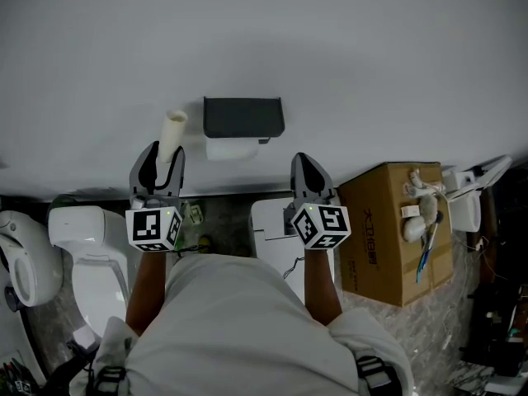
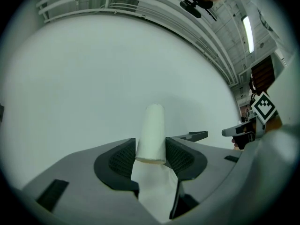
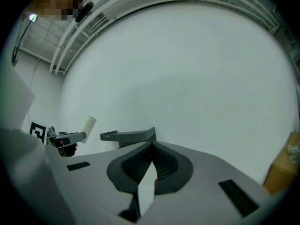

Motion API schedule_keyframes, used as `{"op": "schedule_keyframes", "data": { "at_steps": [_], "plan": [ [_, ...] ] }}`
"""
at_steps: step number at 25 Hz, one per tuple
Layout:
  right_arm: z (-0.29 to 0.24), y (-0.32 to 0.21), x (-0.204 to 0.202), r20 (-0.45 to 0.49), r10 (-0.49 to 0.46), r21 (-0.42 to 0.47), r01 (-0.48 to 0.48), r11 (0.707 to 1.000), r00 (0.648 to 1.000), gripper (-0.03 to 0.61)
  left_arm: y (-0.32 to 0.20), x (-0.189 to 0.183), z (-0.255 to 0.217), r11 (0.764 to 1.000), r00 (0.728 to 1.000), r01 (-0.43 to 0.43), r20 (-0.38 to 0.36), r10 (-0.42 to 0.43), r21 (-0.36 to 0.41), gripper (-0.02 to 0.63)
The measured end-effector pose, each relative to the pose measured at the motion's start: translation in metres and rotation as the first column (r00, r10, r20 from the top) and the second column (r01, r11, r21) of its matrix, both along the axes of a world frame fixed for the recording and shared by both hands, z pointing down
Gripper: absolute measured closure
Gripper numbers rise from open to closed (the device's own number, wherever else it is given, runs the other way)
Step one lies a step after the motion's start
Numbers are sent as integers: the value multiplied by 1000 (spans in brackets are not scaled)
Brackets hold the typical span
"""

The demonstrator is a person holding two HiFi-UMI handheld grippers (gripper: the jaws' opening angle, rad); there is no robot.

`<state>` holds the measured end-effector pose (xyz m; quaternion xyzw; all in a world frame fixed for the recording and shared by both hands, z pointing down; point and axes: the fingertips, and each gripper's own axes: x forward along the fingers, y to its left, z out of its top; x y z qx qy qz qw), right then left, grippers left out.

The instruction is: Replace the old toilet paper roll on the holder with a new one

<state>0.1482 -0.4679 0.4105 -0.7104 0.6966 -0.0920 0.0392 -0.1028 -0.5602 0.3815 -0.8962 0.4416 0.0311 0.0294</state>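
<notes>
The dark grey paper holder (image 1: 243, 116) hangs on the white wall, and a white roll (image 1: 229, 148) shows under its cover. My left gripper (image 1: 162, 162) is to the left of the holder, shut on a bare cardboard tube (image 1: 174, 133) that sticks up past its fingertips. In the left gripper view the tube (image 2: 152, 134) is clamped between the ribbed pads (image 2: 123, 157). My right gripper (image 1: 308, 170) is below and right of the holder, shut with nothing between its jaws. From the right gripper view (image 3: 151, 150) the holder (image 3: 129, 135) lies just ahead and to the left.
A white toilet (image 1: 92, 252) stands below the left gripper. A cardboard box (image 1: 394, 231) with small items on top sits at the right on the floor. A white bin (image 1: 275, 231) stands between my forearms. Clutter lines the far right edge.
</notes>
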Motion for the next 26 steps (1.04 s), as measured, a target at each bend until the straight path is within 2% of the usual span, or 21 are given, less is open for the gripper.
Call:
{"op": "schedule_keyframes", "data": {
  "at_steps": [12, 26],
  "plan": [
    [-3, -3, -5, -11, -10, 3, 10, 1000, 1000, 574, -4, -7, -5, 1000, 1000, 7, -22, -7, 9, 394],
    [-1, -12, -2, 28, -12, 15, 12, 1000, 1000, 574, -10, -14, -4, 1000, 998, 29, -47, -29, -7, 394]
  ]
}}
